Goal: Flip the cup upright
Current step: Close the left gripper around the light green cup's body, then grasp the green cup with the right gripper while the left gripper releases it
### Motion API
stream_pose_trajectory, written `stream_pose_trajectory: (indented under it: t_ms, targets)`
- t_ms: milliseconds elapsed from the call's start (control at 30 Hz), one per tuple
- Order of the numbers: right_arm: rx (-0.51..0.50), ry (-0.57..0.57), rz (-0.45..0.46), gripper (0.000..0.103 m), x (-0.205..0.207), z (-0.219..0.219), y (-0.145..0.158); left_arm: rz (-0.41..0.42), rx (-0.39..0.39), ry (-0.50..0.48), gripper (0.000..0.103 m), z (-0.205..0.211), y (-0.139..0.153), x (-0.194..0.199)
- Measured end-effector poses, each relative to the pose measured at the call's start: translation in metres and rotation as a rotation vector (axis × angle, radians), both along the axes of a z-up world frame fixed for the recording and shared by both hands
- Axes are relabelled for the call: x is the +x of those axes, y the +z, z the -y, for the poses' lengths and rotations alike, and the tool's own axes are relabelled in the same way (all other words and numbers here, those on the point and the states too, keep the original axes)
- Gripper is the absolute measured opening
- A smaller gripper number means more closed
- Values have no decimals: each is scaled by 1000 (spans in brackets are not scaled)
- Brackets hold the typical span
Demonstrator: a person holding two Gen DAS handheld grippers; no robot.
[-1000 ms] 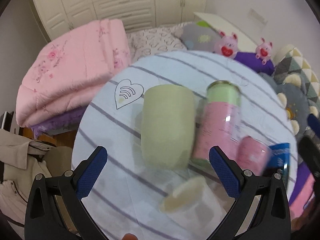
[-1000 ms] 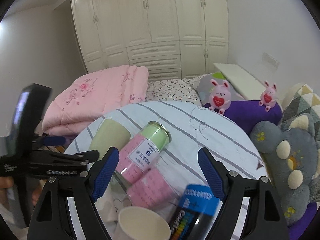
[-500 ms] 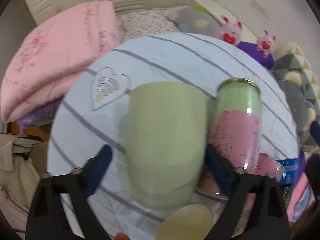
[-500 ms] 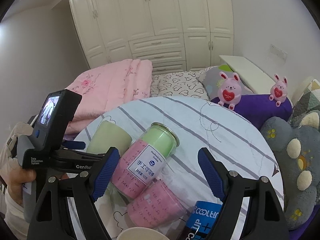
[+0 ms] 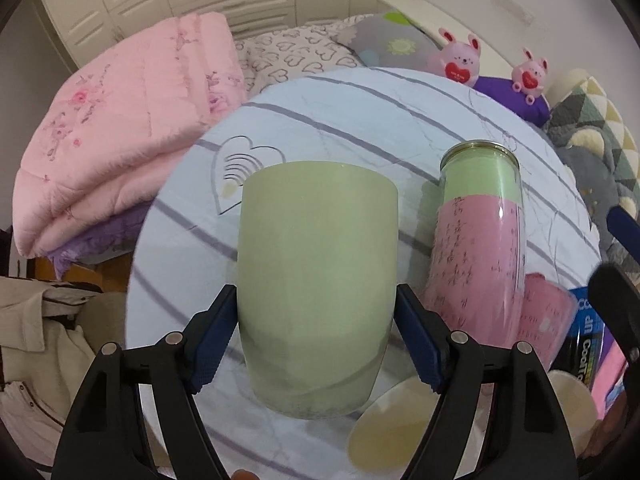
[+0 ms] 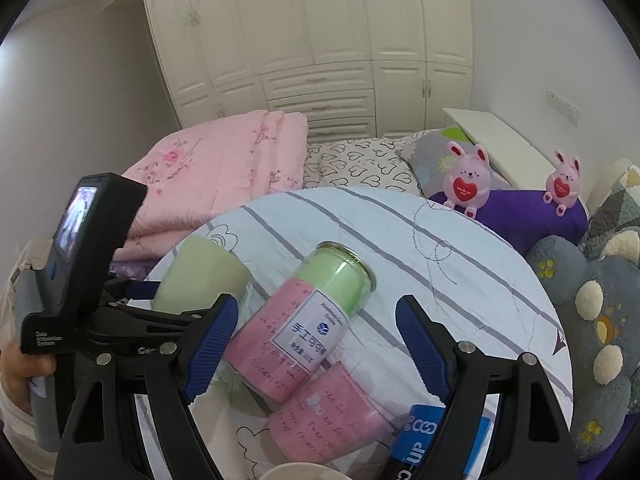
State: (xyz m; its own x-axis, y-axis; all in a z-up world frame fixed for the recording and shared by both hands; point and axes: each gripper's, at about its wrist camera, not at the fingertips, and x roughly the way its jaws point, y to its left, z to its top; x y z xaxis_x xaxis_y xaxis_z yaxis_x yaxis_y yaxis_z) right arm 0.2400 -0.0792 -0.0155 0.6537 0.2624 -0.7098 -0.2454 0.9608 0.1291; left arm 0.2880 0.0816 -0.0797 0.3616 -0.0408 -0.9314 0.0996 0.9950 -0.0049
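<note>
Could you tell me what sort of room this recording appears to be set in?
Most likely a bedroom: a built-in white wardrobe behind, a folded pink quilt and heart-print pillow on the bed, and pink bunny toys.

On my desk (image 5: pixel 360 112) the cup (image 5: pixel 316 280) sits between my left gripper's (image 5: pixel 316 340) jaws, seemingly inverted. A jar (image 5: pixel 480 232) lies just right of it. Behind the desk are a folded quilt (image 6: pixel 224 164) and two toy rabbits (image 6: pixel 468 178).
</note>
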Motion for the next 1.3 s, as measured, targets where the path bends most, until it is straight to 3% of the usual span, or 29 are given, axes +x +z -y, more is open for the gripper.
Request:
stream_pose_trajectory:
  t_ms: [167,967,1100,1300]
  targets:
    - [-20,7,5,83,-1,-11,0,20,21,14,78,-13,4,-10]
    - [-137,10,-40,83,7,-46,-11,7,-44,59,79,-53,-14,-25]
    - [-141,6,-41,83,5,-50,-7,14,-113,60,84,-57,-10,-26]
    - [-139,9,-45,83,-1,-66,3,50,-154,57,87,-66,2,-38]
